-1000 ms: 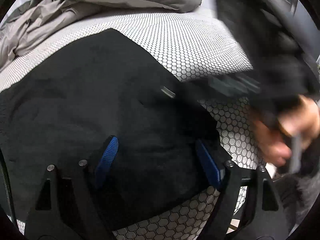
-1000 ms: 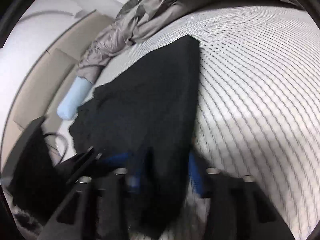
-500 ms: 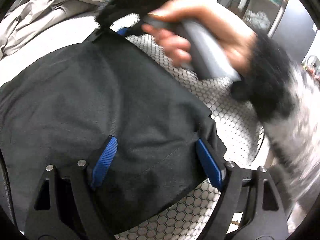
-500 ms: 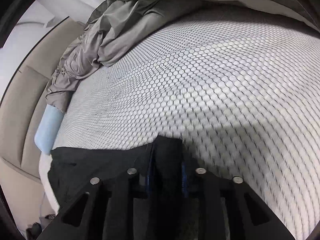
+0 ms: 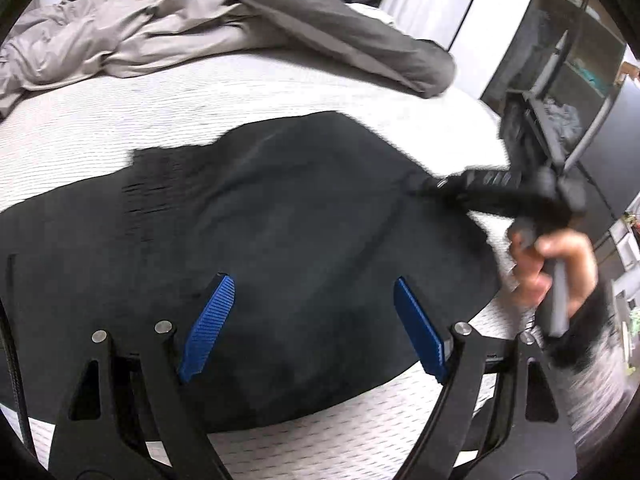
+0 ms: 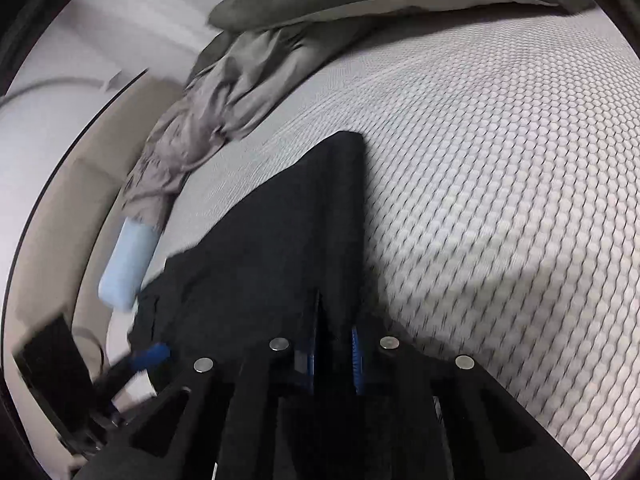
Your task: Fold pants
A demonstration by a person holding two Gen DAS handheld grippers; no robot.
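Black pants (image 5: 304, 216) lie spread on the honeycomb-patterned mattress (image 5: 200, 120). My left gripper (image 5: 314, 320) hovers just above their near part, open, with its blue pads wide apart and nothing pinched. In the left wrist view a person's hand (image 5: 552, 276) holds my right gripper (image 5: 424, 186) at the pants' right edge. In the right wrist view my right gripper (image 6: 334, 360) has its jaws closing, its blue pads pressed on a fold of the black pants (image 6: 288, 240), which stretch away ahead of it.
A crumpled grey duvet (image 5: 168, 28) lies along the far side of the bed. A light blue pillow (image 6: 128, 264) sits at the bed's left edge by a beige headboard (image 6: 52, 208). Dark shelving (image 5: 568, 92) stands beyond the right side.
The right gripper swung from the pants' far side back to their right edge and narrowed on a fold of fabric. The left gripper shifted over the pants, still open.
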